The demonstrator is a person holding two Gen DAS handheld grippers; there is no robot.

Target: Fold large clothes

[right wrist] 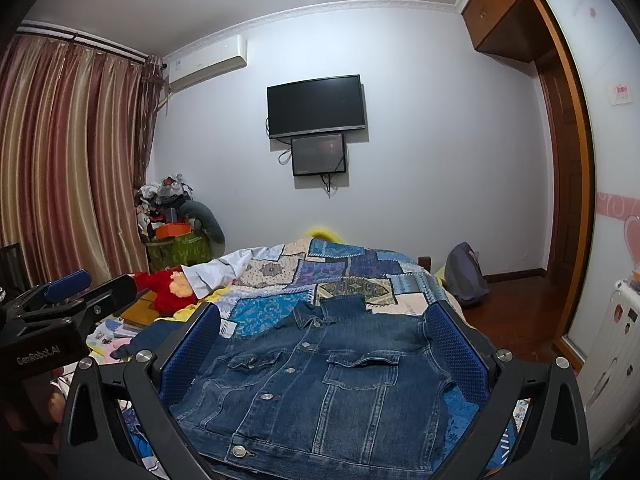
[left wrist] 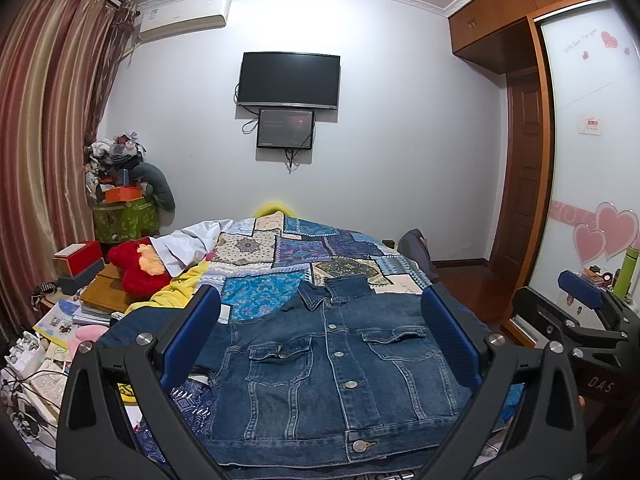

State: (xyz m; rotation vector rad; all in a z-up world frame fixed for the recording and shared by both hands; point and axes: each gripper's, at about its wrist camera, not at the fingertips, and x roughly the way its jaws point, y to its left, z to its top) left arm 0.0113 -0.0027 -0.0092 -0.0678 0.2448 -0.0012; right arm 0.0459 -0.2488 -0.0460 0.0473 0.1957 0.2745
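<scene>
On the blue patchwork bedspread we saw the buttoned dark-blue denim jacket lying flat, while our left gripper and right gripper hovered wide apart, empty.

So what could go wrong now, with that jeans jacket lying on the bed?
The denim jacket looks thick and stiff, so a fold might spring back open. Both the left claw and the right claw are open and hold nothing. The patchwork quilt underneath could get pinched along with the denim.
</scene>
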